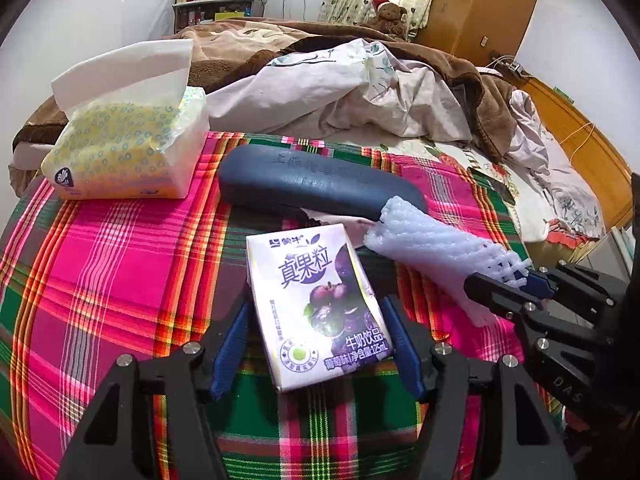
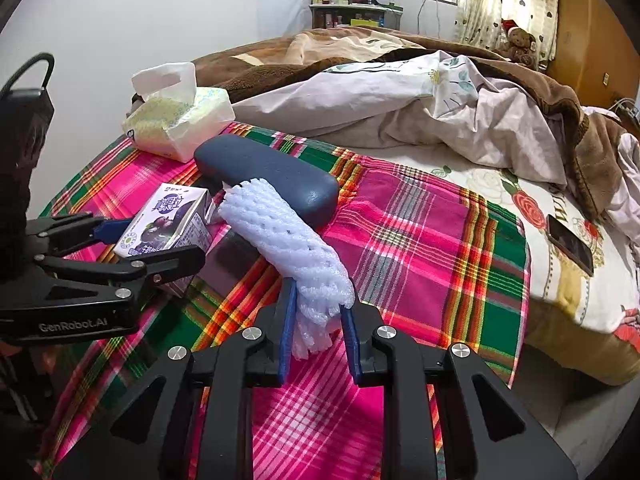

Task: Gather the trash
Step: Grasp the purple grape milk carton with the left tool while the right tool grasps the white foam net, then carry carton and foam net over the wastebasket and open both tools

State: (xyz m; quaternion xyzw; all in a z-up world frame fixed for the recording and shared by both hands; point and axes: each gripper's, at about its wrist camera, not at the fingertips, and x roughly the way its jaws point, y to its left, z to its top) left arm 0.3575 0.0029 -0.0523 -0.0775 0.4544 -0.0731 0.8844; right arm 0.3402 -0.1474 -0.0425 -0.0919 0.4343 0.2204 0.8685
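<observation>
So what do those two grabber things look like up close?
Both grippers are black with angular, cut-out frames, shiny silver screws and blue pads inside the fingers. The left gripper has white "GenRobot.AI" lettering on its side, seen from the right wrist camera, and a dark cable looping above it. The right gripper shows faint "DAS" lettering.

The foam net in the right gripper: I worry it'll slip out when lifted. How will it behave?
The foam net is probably very light, so the right gripper, shut on its frayed end, should hold it. It looks soft and squashed between the pads, so it may droop or bend. Its far end rests against the glasses case and may drag slightly.
</observation>
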